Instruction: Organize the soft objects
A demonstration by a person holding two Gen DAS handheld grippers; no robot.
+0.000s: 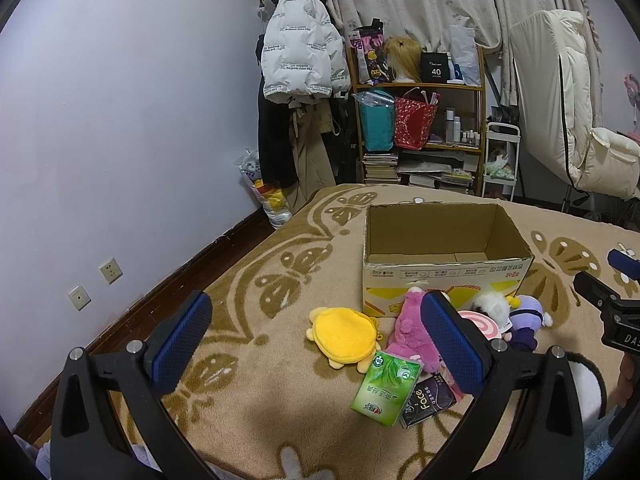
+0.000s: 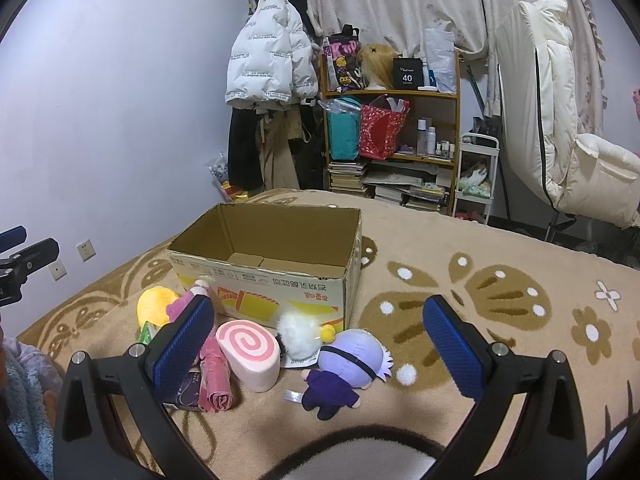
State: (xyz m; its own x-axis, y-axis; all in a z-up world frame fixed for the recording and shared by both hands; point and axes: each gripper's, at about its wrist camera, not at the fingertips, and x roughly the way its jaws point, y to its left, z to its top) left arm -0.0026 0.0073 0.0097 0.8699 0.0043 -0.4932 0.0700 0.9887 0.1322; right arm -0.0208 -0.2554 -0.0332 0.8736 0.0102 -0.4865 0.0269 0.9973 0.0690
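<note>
An open, empty cardboard box (image 1: 444,276) (image 2: 280,280) stands on the beige blanket. In front of it lie a yellow plush turtle (image 1: 344,336) (image 2: 154,306), a pink plush (image 1: 412,332), a pink swirl-roll plush (image 2: 248,354), a white fluffy plush (image 2: 298,336) and a purple doll (image 2: 344,364) (image 1: 526,320). A green tissue pack (image 1: 386,388) and a dark "face" pack (image 1: 428,400) lie nearest. My left gripper (image 1: 316,348) is open and empty above the turtle. My right gripper (image 2: 320,354) is open and empty above the plush pile; it also shows in the left wrist view (image 1: 616,300).
The bed's blanket (image 2: 500,320) stretches bare to the right. A wall (image 1: 120,140) runs along the left edge. Beyond the bed stand a shelf (image 1: 420,120), hanging coats (image 1: 300,60) and a white chair (image 1: 572,120).
</note>
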